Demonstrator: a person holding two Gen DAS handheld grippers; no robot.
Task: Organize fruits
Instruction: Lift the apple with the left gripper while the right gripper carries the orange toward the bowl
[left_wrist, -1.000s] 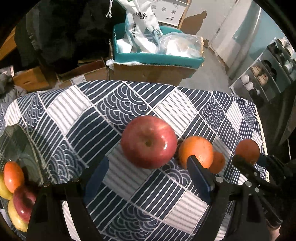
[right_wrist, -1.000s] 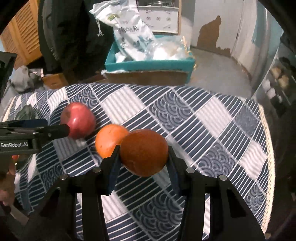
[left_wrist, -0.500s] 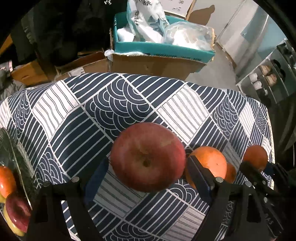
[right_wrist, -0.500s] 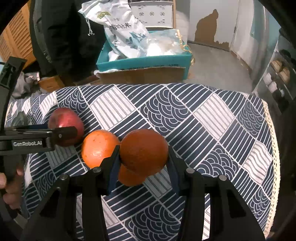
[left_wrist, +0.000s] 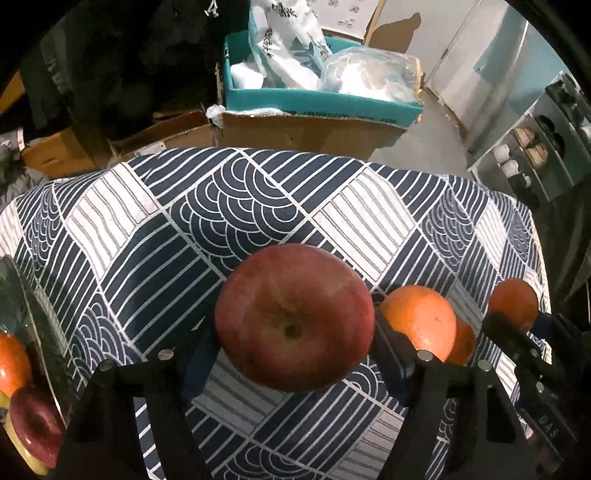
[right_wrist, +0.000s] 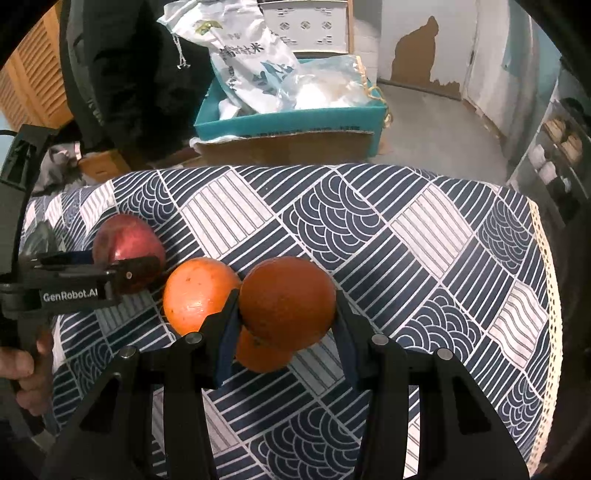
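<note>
Left gripper (left_wrist: 295, 345) was observed with its jaws closing around a red apple (left_wrist: 294, 316); both pads were seen against the apple's sides, and the fruit filled the gap between them. The apple was recorded low over the blue-and-white patterned tablecloth (left_wrist: 229, 206), left of centre on the table as seen from the right wrist camera; whether it was still touching the cloth could not be told.

Right gripper (right_wrist: 286, 328) was found clamped narrow on a dark orange (right_wrist: 287, 301), the fruit pinched between the two blue-padded fingers (right_wrist: 225, 336) and held above the cloth. A brighter orange (right_wrist: 197, 293) was noted on the cloth just beside and left of the held one, between it and the apple. A third orange (right_wrist: 260, 356) was seen partly hidden beneath the held orange, resting on the cloth.

At the far left edge of the left wrist view a glass bowl (left_wrist: 33, 317) was noted, with an orange fruit, a red apple and something yellow in it; details were blurred.

A hand (right_wrist: 27, 373) was recorded on the left gripper's handle. Beyond the table a teal box (right_wrist: 291, 123) with white bags in it was noted on a cardboard carton (left_wrist: 306, 131).
</note>
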